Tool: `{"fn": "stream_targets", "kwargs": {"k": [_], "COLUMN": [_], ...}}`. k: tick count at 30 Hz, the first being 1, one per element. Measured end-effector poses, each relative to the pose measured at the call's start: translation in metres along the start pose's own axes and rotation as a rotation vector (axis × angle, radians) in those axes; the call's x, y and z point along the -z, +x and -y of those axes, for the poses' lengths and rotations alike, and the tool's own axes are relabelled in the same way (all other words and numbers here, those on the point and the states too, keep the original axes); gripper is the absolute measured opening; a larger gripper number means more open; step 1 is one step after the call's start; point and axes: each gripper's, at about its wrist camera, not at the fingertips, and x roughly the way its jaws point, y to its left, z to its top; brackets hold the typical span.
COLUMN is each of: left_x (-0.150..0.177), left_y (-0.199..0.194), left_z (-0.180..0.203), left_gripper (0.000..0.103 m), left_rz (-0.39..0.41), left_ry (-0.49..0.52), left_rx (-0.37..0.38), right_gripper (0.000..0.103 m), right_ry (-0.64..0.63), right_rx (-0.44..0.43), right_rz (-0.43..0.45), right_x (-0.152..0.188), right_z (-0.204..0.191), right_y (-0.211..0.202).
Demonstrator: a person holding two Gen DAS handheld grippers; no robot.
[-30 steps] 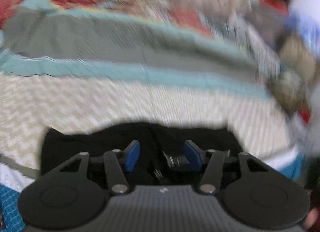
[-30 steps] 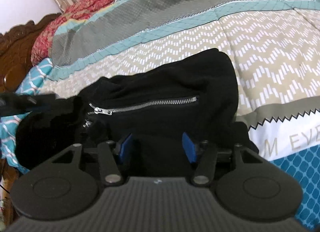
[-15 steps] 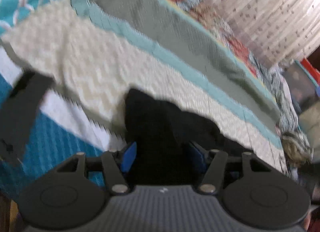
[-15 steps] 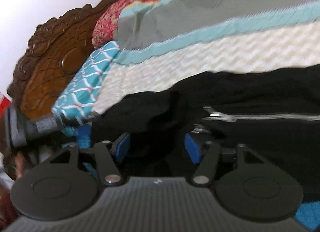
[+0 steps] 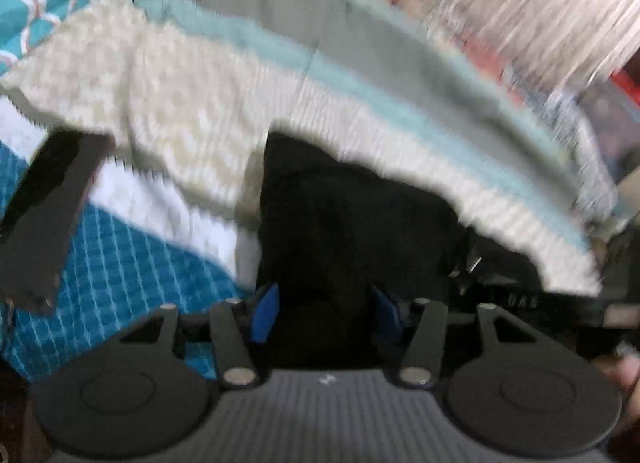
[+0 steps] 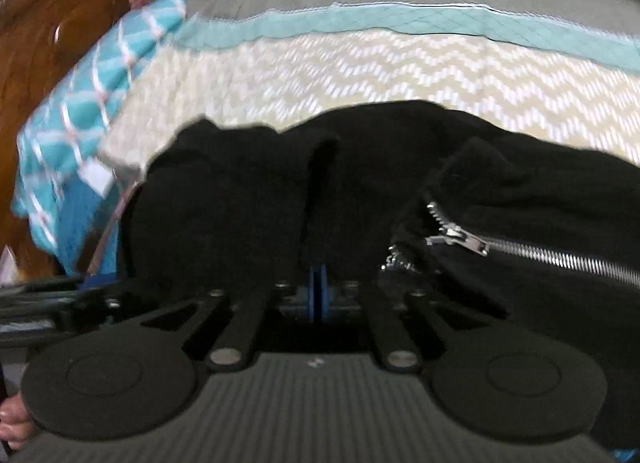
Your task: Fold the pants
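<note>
Black pants (image 6: 400, 167) with a silver zipper (image 6: 520, 251) lie bunched on a patterned quilt (image 6: 360, 71). My right gripper (image 6: 318, 295) sits low on them. Its blue pads are pressed together, and a raised fold of the black cloth runs straight into them. In the blurred left wrist view, my left gripper (image 5: 326, 315) is over one end of the pants (image 5: 340, 223). Its blue fingertips (image 5: 266, 315) stand well apart with black cloth filling the gap, and I see no squeeze on it.
A carved wooden headboard (image 6: 60, 23) stands beyond a teal pillow (image 6: 80, 115). A dark flat object (image 5: 44, 215), blurred, lies on the blue part of the quilt (image 5: 132, 263). A person's fingers (image 6: 12, 423) show at the frame edge.
My right gripper's jaws went from wide apart to shut on a fold of the pants after sliding left along them. My left gripper swung round to the pants' end, still parted.
</note>
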Motion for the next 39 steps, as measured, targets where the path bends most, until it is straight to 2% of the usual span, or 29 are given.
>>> {"fn": "stream_targets", "kwargs": {"k": [3,7,9,11,12,13,15,17,21,23,25,28,30,33,39], "left_x": [-0.013,-0.026,-0.026,-0.022,-0.019,-0.016,-0.014,-0.013,-0.014,-0.013,-0.014,-0.01,-0.007,-0.008,-0.008], "left_y": [-0.016,-0.002,0.012,0.029,0.038,0.044,0.049,0.05,0.052,0.053,0.056,0.06,0.059,0.06,0.062], "left_z": [-0.007,-0.013,-0.009,-0.002,0.002,0.004,0.005,0.01,0.014,0.015,0.014,0.02,0.024,0.024,0.021], "left_gripper": [0.06,0.064,0.066,0.066,0.068,0.068,0.068,0.069,0.071,0.073,0.074,0.076,0.077,0.078,0.081], "left_rz": [0.083,0.07,0.043,0.014,0.0,-0.013,-0.028,-0.023,-0.028,-0.026,-0.024,-0.022,-0.008,-0.013,-0.018], "left_ry": [-0.008,-0.036,-0.024,0.022,0.043,0.051,0.051,0.077,0.095,0.101,0.111,0.177,0.216,0.206,0.196], "left_rx": [-0.024,-0.066,-0.072,-0.132,-0.168,-0.17,-0.156,-0.17,-0.188,-0.196,-0.206,-0.241,-0.261,-0.261,-0.264], "right_gripper": [0.009,0.009,0.009,0.009,0.009,0.009,0.009,0.01,0.016,0.03,0.036,0.036,0.037,0.038,0.042], "right_ry": [-0.029,-0.112,-0.141,-0.14,-0.138,-0.128,-0.104,-0.091,-0.139,-0.171,-0.194,-0.188,-0.129,-0.047,-0.057], "right_rx": [-0.02,-0.08,-0.09,-0.08,-0.057,-0.021,0.021,0.044,-0.026,-0.074,-0.109,-0.09,-0.074,-0.1,-0.093], "right_rz": [0.154,0.254,0.231,0.167,0.131,0.095,0.101,0.154,0.247,0.261,0.23,0.202,0.142,0.062,0.058], "right_x": [-0.001,0.0,-0.001,0.002,0.002,0.004,0.009,0.008,0.001,-0.001,0.001,0.006,0.004,0.003,0.01], "right_z": [-0.013,-0.037,-0.04,-0.038,-0.035,-0.03,-0.02,-0.014,-0.028,-0.04,-0.046,-0.045,-0.034,-0.017,-0.02], "right_y": [-0.03,-0.041,-0.03,-0.012,-0.002,0.005,0.003,-0.009,-0.031,-0.029,-0.02,-0.007,0.0,0.011,0.012]}}
